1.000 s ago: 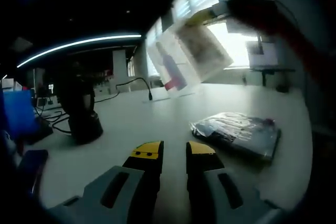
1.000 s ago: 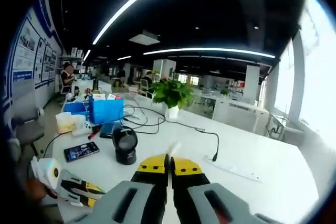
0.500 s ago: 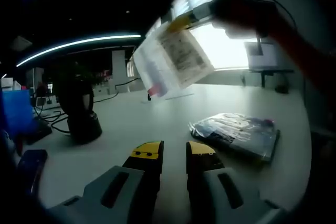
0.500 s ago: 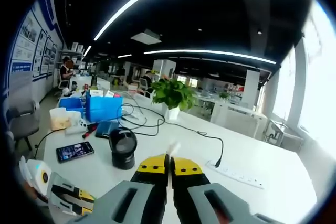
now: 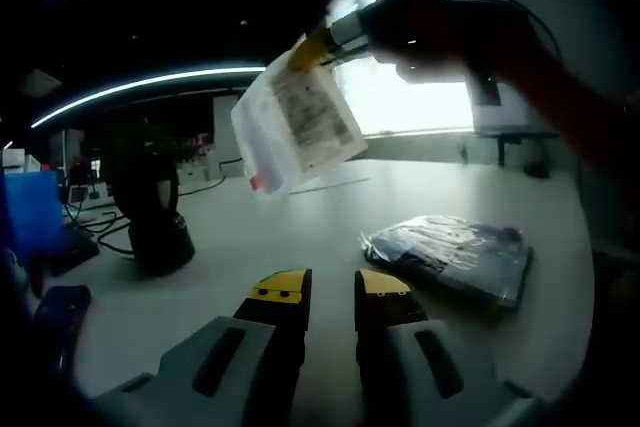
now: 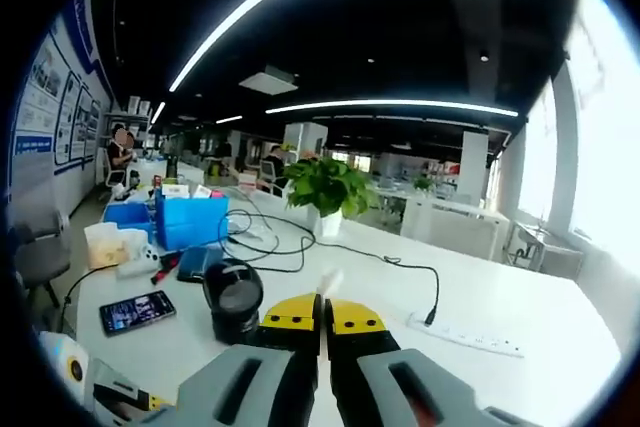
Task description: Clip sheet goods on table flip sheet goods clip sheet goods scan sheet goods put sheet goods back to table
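In the left gripper view, the left gripper (image 5: 332, 292) sits low over the white table (image 5: 300, 237) with its two yellow-tipped jaws apart and nothing between them. Just past it, to the right, one pile of shiny packets (image 5: 450, 252) lies flat on the table. To the left stands one dark scanner (image 5: 150, 212). Higher up, the right gripper (image 5: 320, 44) comes in from the top right and pinches one white sheet packet (image 5: 293, 132) by its top edge. The packet hangs in the air, tilted, well above the table and apart from the left gripper.

In the right gripper view, the right gripper's jaws are pressed together, and a thin white edge, likely the packet, sticks up between the tips. Beyond them are the scanner (image 6: 232, 297), one phone (image 6: 131, 311), one blue box (image 6: 192, 222), one power strip (image 6: 465, 336) and one green plant (image 6: 325, 187).
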The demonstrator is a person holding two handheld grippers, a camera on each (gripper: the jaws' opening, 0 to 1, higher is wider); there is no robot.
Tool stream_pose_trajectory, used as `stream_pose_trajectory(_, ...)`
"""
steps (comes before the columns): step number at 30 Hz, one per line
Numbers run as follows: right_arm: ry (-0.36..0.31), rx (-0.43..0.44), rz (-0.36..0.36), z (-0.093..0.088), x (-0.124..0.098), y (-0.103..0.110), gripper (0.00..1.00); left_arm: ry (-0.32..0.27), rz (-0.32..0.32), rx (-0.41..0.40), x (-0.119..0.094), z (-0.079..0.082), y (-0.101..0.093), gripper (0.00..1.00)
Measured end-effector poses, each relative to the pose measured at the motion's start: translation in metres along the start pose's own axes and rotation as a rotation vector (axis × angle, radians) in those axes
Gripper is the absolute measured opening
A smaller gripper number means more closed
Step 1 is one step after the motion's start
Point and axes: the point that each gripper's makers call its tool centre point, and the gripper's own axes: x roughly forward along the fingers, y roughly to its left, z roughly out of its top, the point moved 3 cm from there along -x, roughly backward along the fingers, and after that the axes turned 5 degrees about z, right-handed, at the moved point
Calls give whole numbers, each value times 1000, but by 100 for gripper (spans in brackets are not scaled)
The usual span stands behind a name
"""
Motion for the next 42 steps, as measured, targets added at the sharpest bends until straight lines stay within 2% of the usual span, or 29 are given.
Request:
stream_pose_trajectory(15, -36, 36, -67, -11, 23, 6, 0, -1, -1, -1, 0, 0, -1, 11)
stream_pose_trajectory(21, -48, 12, -105, -16, 30, 12, 0, -2, -2, -2, 0, 0, -1, 11)
stream_pose_trajectory(31, -40, 1, -110, -26, 37, 16, 0, -1, 1, 0, -1, 1, 0, 11)
stream_pose_trajectory(42, -34, -28, -85, -25, 39, 20, 0, 1, 0, -1, 0, 0, 0, 11)
